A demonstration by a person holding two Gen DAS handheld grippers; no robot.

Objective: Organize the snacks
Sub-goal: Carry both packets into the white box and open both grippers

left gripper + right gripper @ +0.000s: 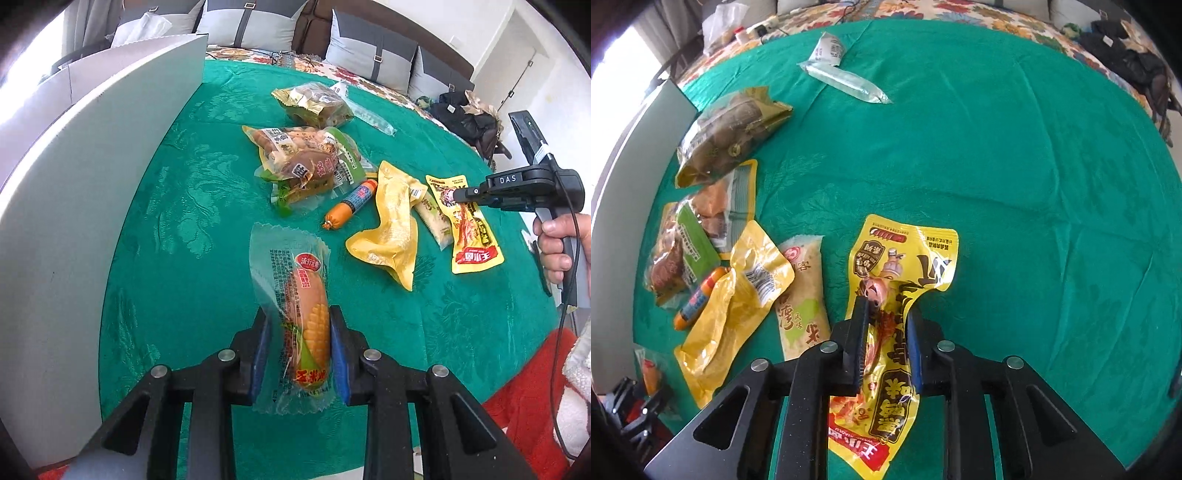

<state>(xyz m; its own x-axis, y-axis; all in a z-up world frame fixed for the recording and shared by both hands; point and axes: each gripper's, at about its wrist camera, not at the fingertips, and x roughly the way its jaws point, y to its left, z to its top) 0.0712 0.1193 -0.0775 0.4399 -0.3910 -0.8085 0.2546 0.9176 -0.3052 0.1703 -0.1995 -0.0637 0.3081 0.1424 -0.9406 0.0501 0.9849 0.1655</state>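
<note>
The left gripper (300,345) is clamped on a clear-wrapped corn sausage (304,321) printed with a corn cob and red Chinese characters, raised over the green patterned cloth (177,229). The right gripper (886,345), marked "DAS" as seen from the left wrist, pinches a yellow foil pouch (886,295) with a red band of white characters, also lifted off the cloth. Near it lie a plain yellow barcoded pouch (738,295), a pale rice-snack packet (803,291) and a small orange sausage stick (698,299).

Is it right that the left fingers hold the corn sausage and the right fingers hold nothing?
Not quite. The left fingers do hold the corn sausage, but the right wrist view shows the right fingers pinching a yellow packet.
</note>
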